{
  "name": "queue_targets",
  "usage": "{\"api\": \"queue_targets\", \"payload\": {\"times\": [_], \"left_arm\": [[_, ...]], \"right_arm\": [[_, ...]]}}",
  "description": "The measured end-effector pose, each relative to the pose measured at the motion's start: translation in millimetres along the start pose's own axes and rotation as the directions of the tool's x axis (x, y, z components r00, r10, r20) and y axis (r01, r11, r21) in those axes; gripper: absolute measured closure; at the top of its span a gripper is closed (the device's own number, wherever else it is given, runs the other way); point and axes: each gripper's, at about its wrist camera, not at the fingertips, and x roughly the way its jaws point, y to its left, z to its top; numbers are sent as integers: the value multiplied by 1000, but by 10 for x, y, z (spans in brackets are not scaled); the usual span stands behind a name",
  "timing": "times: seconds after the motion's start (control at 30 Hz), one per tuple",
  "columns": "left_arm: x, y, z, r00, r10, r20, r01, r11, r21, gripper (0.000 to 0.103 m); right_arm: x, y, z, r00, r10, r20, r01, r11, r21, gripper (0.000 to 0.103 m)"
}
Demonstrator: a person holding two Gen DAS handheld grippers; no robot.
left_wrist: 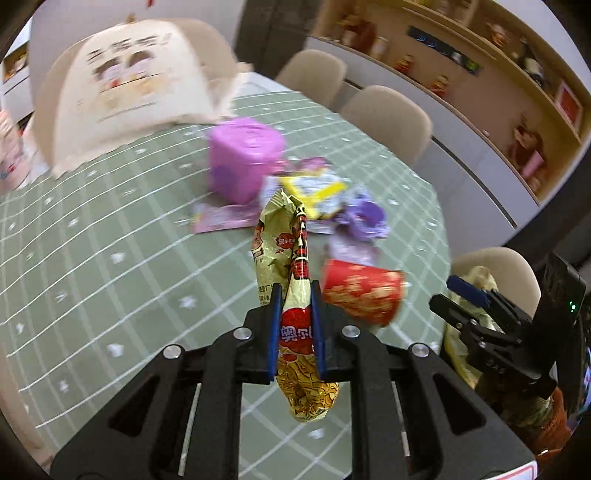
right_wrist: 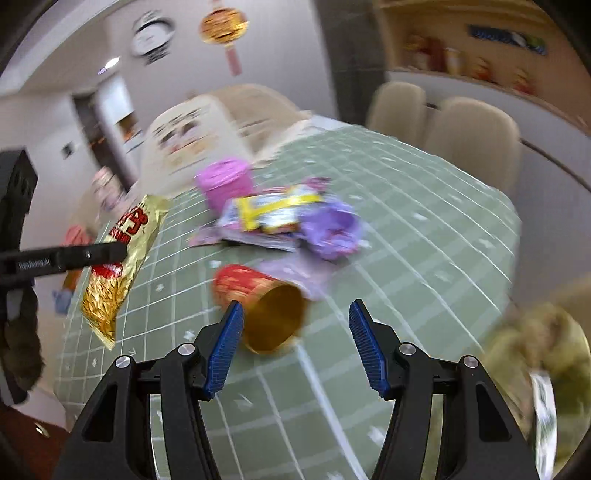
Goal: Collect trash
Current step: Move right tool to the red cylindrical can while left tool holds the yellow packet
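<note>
A round table point(left_wrist: 110, 229) under a green cloth with a white grid filled the middle of both views. Beige chairs point(left_wrist: 388, 118) stood along its far edge, upper right. Wooden shelves point(left_wrist: 517, 74) with blurred ornaments ran behind them. A wall clock point(right_wrist: 153, 35) and a hanging lantern ornament point(right_wrist: 223, 24) showed at the upper left.

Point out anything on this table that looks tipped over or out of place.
The red paper cup lies on its side on the green tablecloth, gold inside facing the right gripper. Crumpled wrappers lie scattered behind it.
</note>
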Motion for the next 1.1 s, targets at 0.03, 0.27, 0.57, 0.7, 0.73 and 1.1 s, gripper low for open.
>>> {"api": "queue_targets", "payload": {"times": [0.03, 0.27, 0.57, 0.7, 0.73, 1.1], "left_arm": [[-27, 88, -4, 1000, 8, 1, -8, 1000, -11, 89], [-188, 418, 3, 1000, 18, 18, -17, 999, -46, 89], [-111, 709, -86, 1000, -8, -29, 5, 994, -105, 89], [-29, 689, -142, 998, -32, -52, 26, 994, -104, 89], [-7, 664, -158, 997, -40, -60, 34, 994, -99, 89], [145, 537, -222, 991, -96, -97, 89, 993, -80, 89]], "right_arm": [[61, 89, 51, 1000, -1, 10, 1, 999, -43, 47], [753, 337, 250, 988, 6, -157, -33, 985, -171, 47], [727, 343, 124, 976, -12, -217, -16, 992, -124, 45], [698, 359, 56, 969, -89, -231, 54, 987, -152, 45], [692, 357, 46, 967, -99, -234, 64, 986, -154, 45], [603, 180, -11, 949, -121, -290, 118, 993, -30, 45]]}}
